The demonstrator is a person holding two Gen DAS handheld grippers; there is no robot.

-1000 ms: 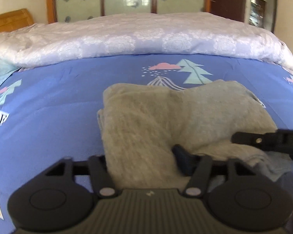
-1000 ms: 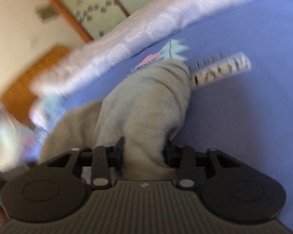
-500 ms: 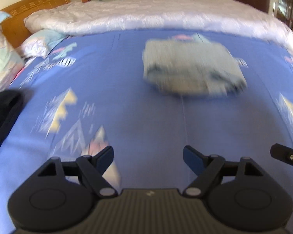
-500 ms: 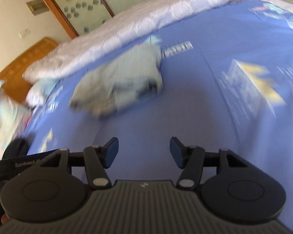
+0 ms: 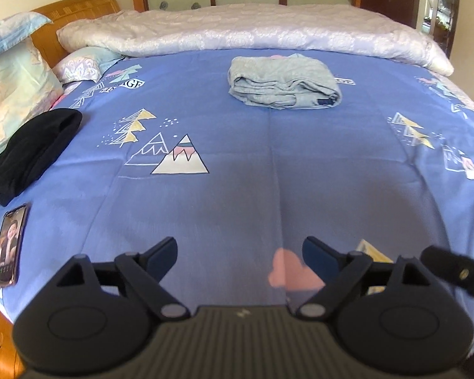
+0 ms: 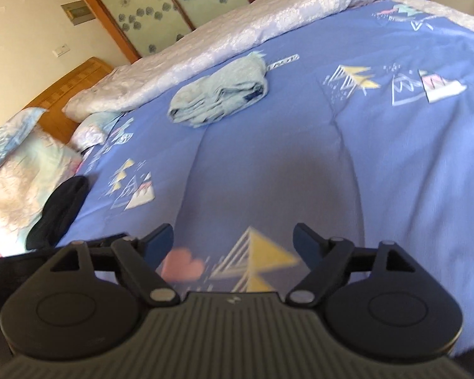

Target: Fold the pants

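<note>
The grey pants [image 5: 282, 82] lie folded into a compact bundle on the blue patterned bedsheet [image 5: 237, 189], far ahead near the white quilt; in the right wrist view the same pants [image 6: 219, 94] sit up and to the left. My left gripper [image 5: 240, 254] hovers over the near part of the sheet, its jaws opening wide with nothing between them. My right gripper [image 6: 233, 237] is also well back from the pants, its jaws opening and empty. One finger of the right gripper [image 5: 455, 273] pokes in at the lower right of the left wrist view.
A black folded garment [image 5: 31, 154] lies at the left by the pillows [image 5: 12, 88]. A phone [image 5: 8, 246] rests near the bed's left edge. A white quilt [image 5: 252, 30] runs along the far side, with a wooden headboard [image 5: 75, 9] at the far left.
Both grippers let go of the grey pants and pulled back and up, so the bundle now lies far ahead. Both pairs of jaws spread wider.
</note>
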